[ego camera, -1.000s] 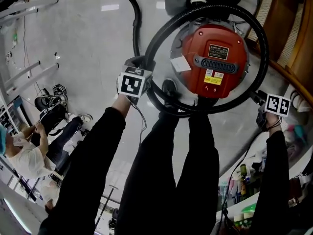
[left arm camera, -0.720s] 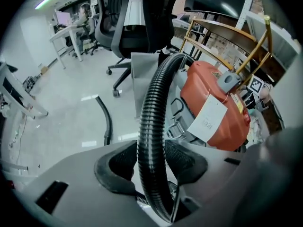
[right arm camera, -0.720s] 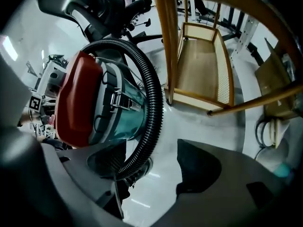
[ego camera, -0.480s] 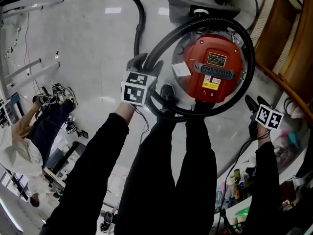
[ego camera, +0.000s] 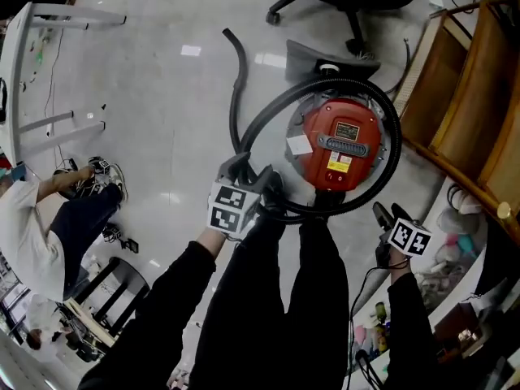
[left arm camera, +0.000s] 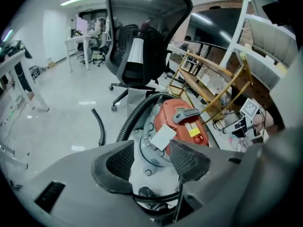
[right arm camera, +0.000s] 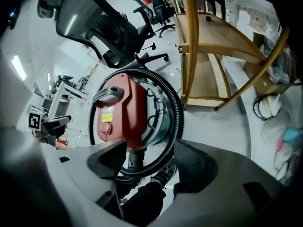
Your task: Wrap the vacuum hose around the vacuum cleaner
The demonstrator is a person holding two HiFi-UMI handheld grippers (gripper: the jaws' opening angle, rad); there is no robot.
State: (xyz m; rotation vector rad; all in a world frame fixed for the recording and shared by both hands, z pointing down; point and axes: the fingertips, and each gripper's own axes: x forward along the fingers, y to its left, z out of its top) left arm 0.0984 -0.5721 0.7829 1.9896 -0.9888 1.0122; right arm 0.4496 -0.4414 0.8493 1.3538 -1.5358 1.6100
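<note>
My left gripper (left arm camera: pixel 152 156) and right gripper (right arm camera: pixel 150 157) both gape wide and empty, so the hose (ego camera: pixel 396 140), looped loosely round the vacuum (ego camera: pixel 337 140) at frame centre, could spring off and uncoil.

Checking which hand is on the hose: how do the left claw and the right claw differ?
The left claw sits at the near-left edge of the vacuum hose loop; the right claw hangs off to the loop's right, clear of it. The left claw's jaws stand less wide apart than the right claw's. Both are open, gripping nothing.
</note>
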